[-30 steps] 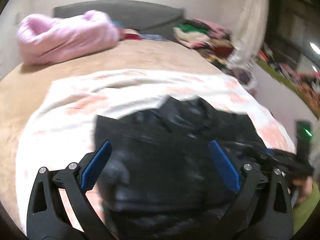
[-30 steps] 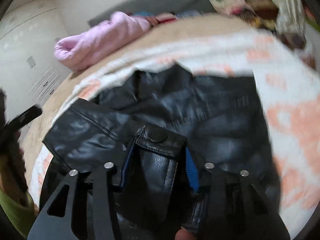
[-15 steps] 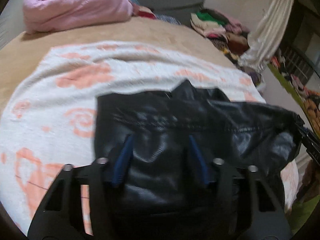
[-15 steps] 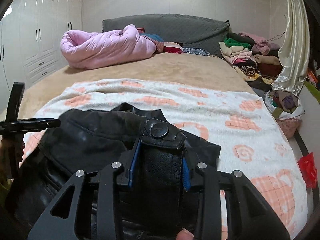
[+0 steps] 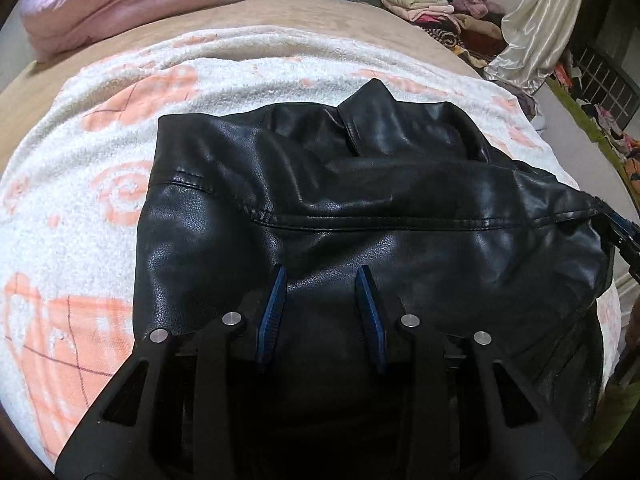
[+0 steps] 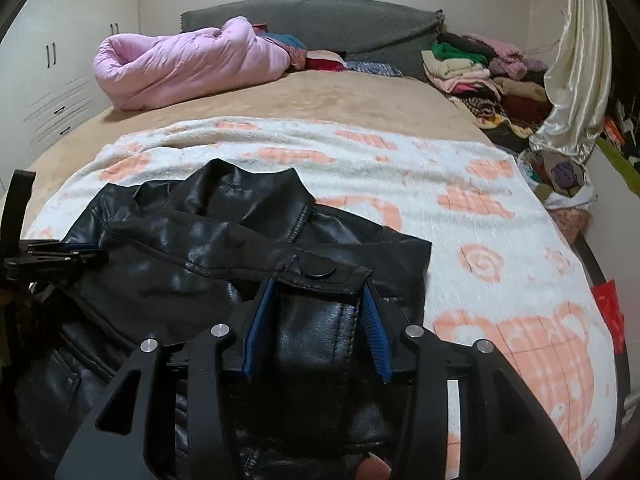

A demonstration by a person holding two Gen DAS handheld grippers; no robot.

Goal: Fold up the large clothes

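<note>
A black leather jacket [image 5: 360,200] lies crumpled on a white blanket with orange patterns [image 5: 80,200], collar towards the far side. My left gripper [image 5: 322,280] points down onto the jacket's near part. Its jaws are closing and its blue pads pinch a fold of leather. In the right wrist view the jacket [image 6: 180,240] fills the lower left. My right gripper [image 6: 319,282] straddles a sleeve cuff with a snap button [image 6: 318,270]. Its jaws are opening and the cuff lies loosely between the pads. The left gripper [image 6: 52,256] shows at that view's left edge.
The blanket [image 6: 440,184] covers a tan bed. A pink duvet [image 6: 188,64] and a grey headboard [image 6: 340,20] lie at the far end. Piled clothes [image 6: 480,68] and a cream curtain [image 6: 576,80] stand to the right. White wardrobes [image 6: 60,60] line the left wall.
My left gripper came down onto the jacket and its jaws went from wide apart to narrow around a fold. My right gripper's jaws widened slightly around the cuff.
</note>
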